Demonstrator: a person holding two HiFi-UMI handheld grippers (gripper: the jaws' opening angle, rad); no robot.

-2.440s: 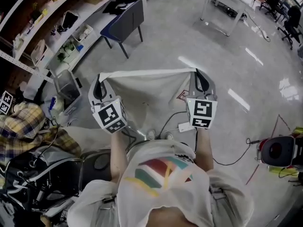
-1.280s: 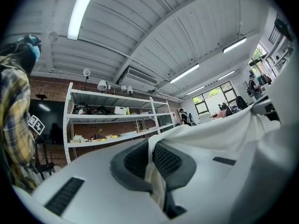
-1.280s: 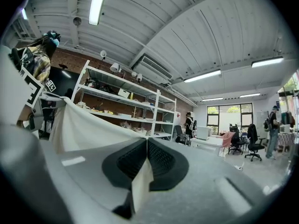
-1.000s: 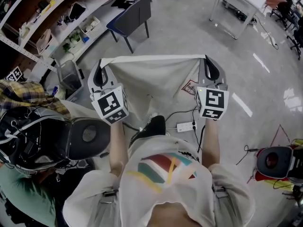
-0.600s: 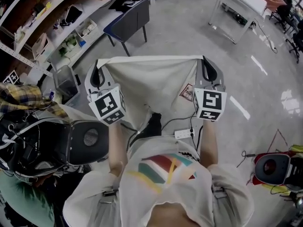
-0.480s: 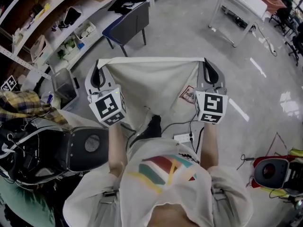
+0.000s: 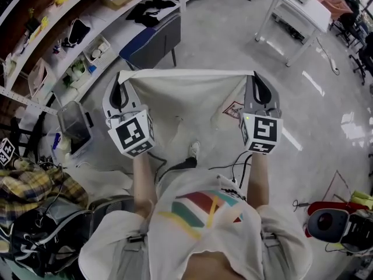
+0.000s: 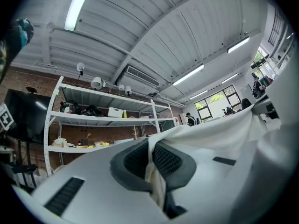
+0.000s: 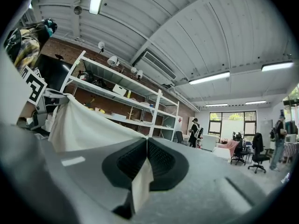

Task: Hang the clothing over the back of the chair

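Note:
A white garment hangs stretched between my two grippers, with its top edge taut and the rest falling toward the floor. My left gripper is shut on its left top corner, and cloth shows pinched between the dark pads. The right gripper is shut on the other corner, where a fold of the cloth pokes out between the pads. The dark chair with a blue seat stands on the floor beyond the garment, up and to the left, apart from it.
Long shelves with boxes and dark clothes run along the left behind the chair. A white table stands at the upper right. A grey bin, bags, floor cables and a red-and-black device lie around my feet.
Both grippers have carried the stretched garment across the floor, and the chair now sits closer to its top edge. Both grips are unchanged. The bags at the left have slid back.

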